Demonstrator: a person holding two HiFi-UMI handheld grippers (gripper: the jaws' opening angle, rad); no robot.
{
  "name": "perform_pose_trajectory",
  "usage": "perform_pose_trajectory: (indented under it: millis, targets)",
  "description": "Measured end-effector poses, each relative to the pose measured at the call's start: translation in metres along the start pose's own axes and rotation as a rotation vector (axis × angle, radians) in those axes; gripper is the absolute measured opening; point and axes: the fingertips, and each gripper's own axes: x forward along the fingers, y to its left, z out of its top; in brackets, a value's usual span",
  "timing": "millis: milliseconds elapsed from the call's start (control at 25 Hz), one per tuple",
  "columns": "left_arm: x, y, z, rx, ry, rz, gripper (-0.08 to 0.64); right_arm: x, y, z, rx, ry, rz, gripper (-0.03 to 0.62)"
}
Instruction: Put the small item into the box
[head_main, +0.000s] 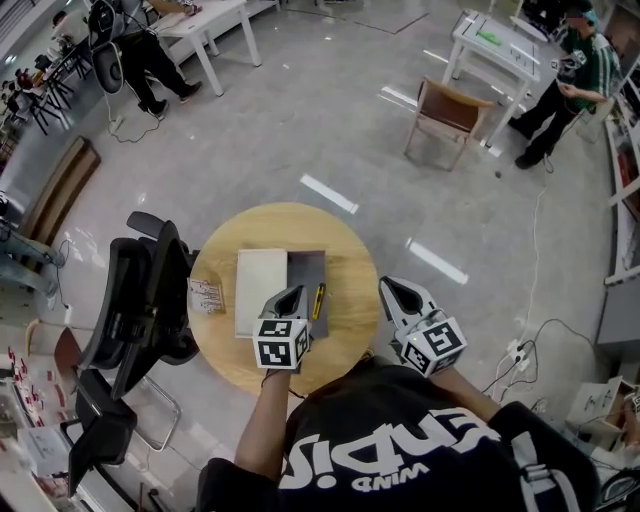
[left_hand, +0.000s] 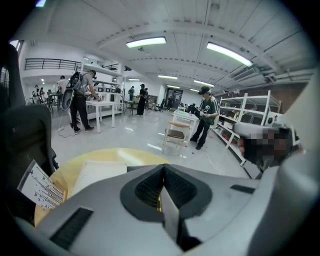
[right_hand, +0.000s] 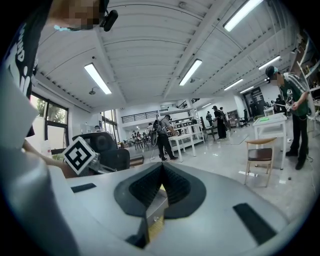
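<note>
One box (head_main: 262, 290), one small yellow item (head_main: 318, 301), one table (head_main: 352, 255) — left hand-held gripper (head_main: 296, 293), right hand-held gripper (head_main: 391, 287), both closed, empty.

On the round table (head_main: 345, 245), a yellow item (head_main: 318, 300) lies in the open box (head_main: 305, 265) beside the left gripper (head_main: 289, 298).

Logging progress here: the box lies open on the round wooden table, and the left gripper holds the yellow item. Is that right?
Not quite. The left gripper holds nothing: the left gripper view shows its jaws together and empty. In the head view the yellow item lies in the grey half of the open box on the round wooden table.
</note>
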Motion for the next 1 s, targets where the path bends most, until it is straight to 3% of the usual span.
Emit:
perform_pose_trajectory:
  millis: [240, 480, 720, 1000]
  targets:
    - [-0.053, 0.0, 0.036, 0.028, -0.179, -0.004, 0.011, 0.006, 0.009, 0.0, -0.008, -0.005, 0.017, 0.0]
    - [-0.085, -0.003, 0.044, 0.047, -0.331, 0.029, 0.011, 0.004, 0.012, -0.001, -0.015, -0.008, 0.024, 0.0]
    - [-0.092, -0.002, 0.045, 0.016, -0.39, 0.044, 0.011, 0.006, 0.019, 0.0, -0.025, -0.007, 0.041, 0.0]
    - [-0.096, -0.004, 0.05, 0.015, -0.403, 0.052, 0.011, 0.005, 0.02, 0.003, -0.033, -0.005, 0.055, 0.0]
